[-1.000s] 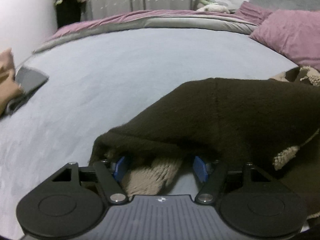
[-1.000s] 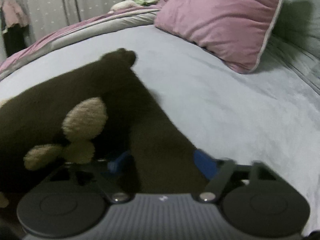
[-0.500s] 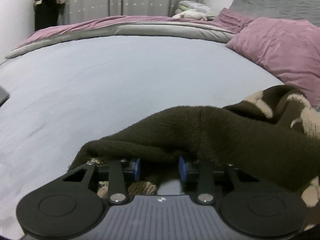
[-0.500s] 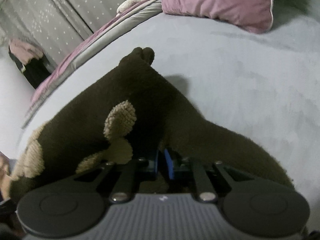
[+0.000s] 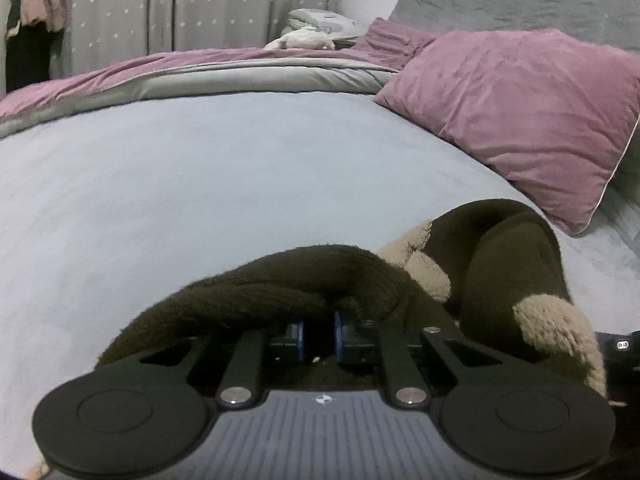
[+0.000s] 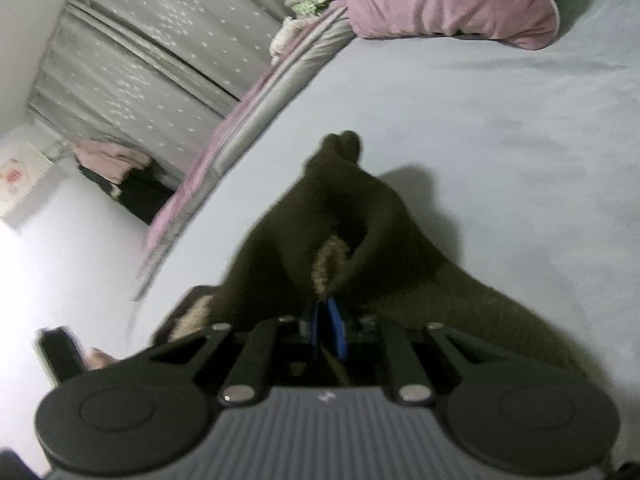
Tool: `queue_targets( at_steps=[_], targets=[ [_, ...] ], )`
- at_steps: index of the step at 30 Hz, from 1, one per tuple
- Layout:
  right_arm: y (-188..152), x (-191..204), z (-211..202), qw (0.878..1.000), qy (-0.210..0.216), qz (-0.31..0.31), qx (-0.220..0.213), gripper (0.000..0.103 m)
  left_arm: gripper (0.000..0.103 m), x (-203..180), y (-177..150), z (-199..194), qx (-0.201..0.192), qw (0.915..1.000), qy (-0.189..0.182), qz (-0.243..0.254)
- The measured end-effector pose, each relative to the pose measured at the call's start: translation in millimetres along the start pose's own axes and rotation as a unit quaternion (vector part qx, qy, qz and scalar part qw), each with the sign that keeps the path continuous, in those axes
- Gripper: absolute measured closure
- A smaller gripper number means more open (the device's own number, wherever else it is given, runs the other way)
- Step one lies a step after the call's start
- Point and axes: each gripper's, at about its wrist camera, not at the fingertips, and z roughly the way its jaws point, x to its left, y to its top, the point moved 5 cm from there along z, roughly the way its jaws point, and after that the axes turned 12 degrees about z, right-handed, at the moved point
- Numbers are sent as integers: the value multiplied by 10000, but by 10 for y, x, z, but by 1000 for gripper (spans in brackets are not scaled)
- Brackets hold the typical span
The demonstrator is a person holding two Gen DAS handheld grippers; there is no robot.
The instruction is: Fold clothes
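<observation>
1. My left gripper has its blue pads nearly together, pinched on a dark fold of the fuzzy dark-brown garment with beige fleece patches. In the left wrist view the fabric bulks over the fingers at lower centre and runs off to the lower right.
2. My right gripper is also almost fully closed, with brown cloth between the pads. This view is blurred, so I judge the hold from how the fabric rises straight out of the jaws.
3. In the right wrist view the garment stretches from the fingers toward upper centre, ending in a small bunched tip. Its long axis lies roughly along that gripper's pointing direction.
4. It lies on the pale grey-blue bedsheet. The mauve pillow sits well apart at upper right.
5. Both hands hold one end. I reckon the free tip lies ahead of the right fingers, so the fold should carry the held edge forward onto it.
</observation>
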Motion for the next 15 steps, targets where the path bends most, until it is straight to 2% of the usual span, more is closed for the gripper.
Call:
queue_targets(
  at_steps=[3,6,12,15],
  targets=[
    [0,94,13,9996,256,20,87,95,93,37,-2,125,25,9998,161,140],
    [-16,206,25,9989,437,14,182,95,92,113,16,107,99,9999,90,-41],
    [-135,479,67,9966,756,114,309,95,87,212,-63,-213,276,9992,289,-66],
    [-191,618,81,9957,865,60,336,95,81,362,-158,-438,317,9985,296,-323]
  ],
)
